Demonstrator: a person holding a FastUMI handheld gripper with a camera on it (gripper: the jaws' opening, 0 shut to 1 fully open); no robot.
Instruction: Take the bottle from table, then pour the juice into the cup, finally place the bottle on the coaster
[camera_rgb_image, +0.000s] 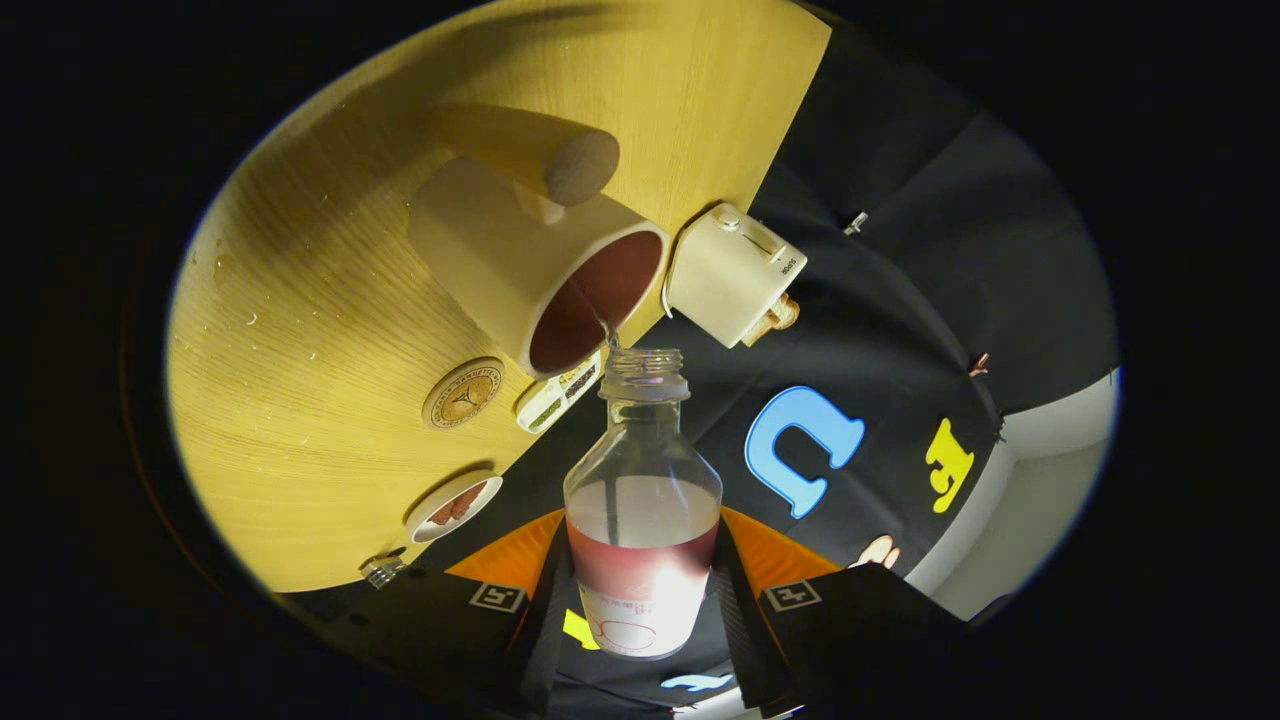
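My gripper (640, 600) is shut on a clear plastic bottle (642, 480), one finger on each side of its labelled lower body. The view is rolled over, so the bottle is tipped with its open neck pointing at a cream cup (535, 270) with a wooden handle. A thin stream of juice runs from the neck into the cup's mouth, which holds dark reddish liquid. A band of pink juice is left in the bottle. A round wooden coaster (463, 393) lies on the pale wood table (300, 330) just beside the cup.
A cream boxy appliance (735, 272) stands at the table's edge next to the cup. A small green and white packet (558, 392) lies beside the coaster, a round white dish (455, 506) and a small clear cap (382, 570) further along.
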